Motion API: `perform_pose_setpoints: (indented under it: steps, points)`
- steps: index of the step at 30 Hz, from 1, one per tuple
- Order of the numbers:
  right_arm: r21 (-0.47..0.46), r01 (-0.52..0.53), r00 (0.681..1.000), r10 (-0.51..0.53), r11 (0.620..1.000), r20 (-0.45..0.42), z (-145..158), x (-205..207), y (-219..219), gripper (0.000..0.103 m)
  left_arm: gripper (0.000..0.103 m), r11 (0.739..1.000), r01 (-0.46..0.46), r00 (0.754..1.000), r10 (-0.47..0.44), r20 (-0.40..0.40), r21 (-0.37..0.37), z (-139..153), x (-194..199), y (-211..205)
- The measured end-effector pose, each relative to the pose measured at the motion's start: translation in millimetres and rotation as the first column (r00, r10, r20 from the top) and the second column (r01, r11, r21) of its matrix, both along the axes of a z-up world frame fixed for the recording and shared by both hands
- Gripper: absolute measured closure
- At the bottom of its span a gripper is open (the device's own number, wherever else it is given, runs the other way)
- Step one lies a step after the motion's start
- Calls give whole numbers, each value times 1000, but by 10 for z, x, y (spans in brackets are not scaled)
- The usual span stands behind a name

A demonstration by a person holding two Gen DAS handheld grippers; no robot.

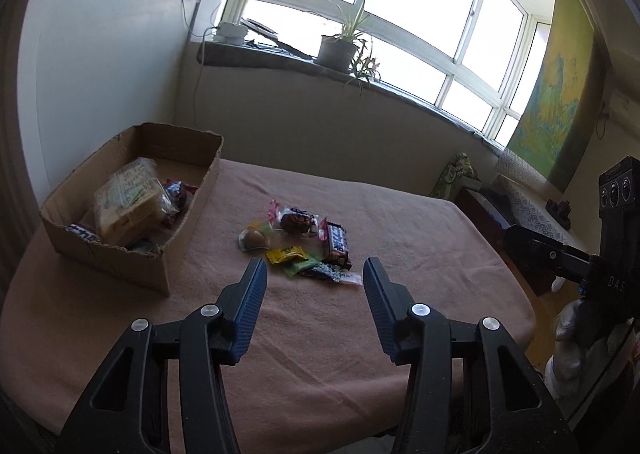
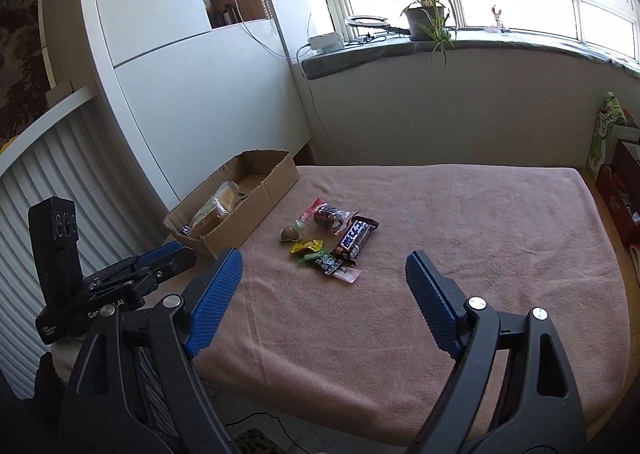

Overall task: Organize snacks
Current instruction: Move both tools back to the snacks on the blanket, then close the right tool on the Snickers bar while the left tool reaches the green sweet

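A small heap of wrapped snacks lies mid-table on the pink cloth [image 1: 420,238]: a brown chocolate bar [image 1: 338,244] [image 2: 354,238], a yellow packet [image 1: 284,254], a green packet [image 1: 302,266], a round chocolate in clear wrap [image 1: 298,221] and a jelly cup [image 1: 254,240]. To the left stands an open cardboard box [image 1: 116,258] [image 2: 256,201] holding a large cracker pack [image 1: 128,201] and smaller sweets. My left gripper [image 1: 315,268] hovers open just short of the heap, nothing between its fingers. My right gripper [image 2: 324,256] is wide open, also short of the heap.
A white cabinet [image 2: 192,65] rises behind the box and a ribbed radiator [image 2: 60,173] stands at the left. The grey windowsill carries a potted plant [image 2: 424,17]. Bags and boxes [image 2: 616,157] sit beyond the table's right edge.
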State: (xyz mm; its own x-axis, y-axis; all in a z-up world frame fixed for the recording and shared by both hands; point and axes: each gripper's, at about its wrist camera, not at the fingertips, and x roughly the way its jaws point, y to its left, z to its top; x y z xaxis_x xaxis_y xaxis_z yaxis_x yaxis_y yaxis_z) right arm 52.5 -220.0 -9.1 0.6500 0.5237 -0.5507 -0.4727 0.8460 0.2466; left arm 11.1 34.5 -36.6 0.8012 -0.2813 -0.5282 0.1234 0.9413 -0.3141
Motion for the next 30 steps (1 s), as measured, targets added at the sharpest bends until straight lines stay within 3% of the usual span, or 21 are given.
perform_pose_setpoints:
  steps: [2,6,8,14,19,25,30]
  points:
    - [-17,-1,999,0,1000,-38,-118,168,0,30,65,1000,20,999,-20,-35,-5,-95,203,-75]
    - [-24,-19,995,17,1000,-102,-284,446,-32,35,71,999,43,995,-45,-93,-23,-254,588,-181]
    - [-30,-30,991,26,999,-129,-354,587,-9,42,73,998,52,991,-54,-119,-22,-333,753,-209]
    - [-16,-46,975,41,999,-218,-662,986,204,43,73,1000,29,982,-27,-186,10,-549,983,-122]
    - [-51,-21,967,7,998,-254,-884,1252,418,43,73,999,-18,983,25,-182,38,-564,1075,-52]
    - [-101,-6,962,-22,995,-271,-1011,1463,583,43,73,987,-66,983,89,-159,145,-570,1211,-139]
    - [-109,-19,957,-14,994,-289,-1074,1564,629,43,73,984,-53,977,87,-196,170,-665,1270,-169]
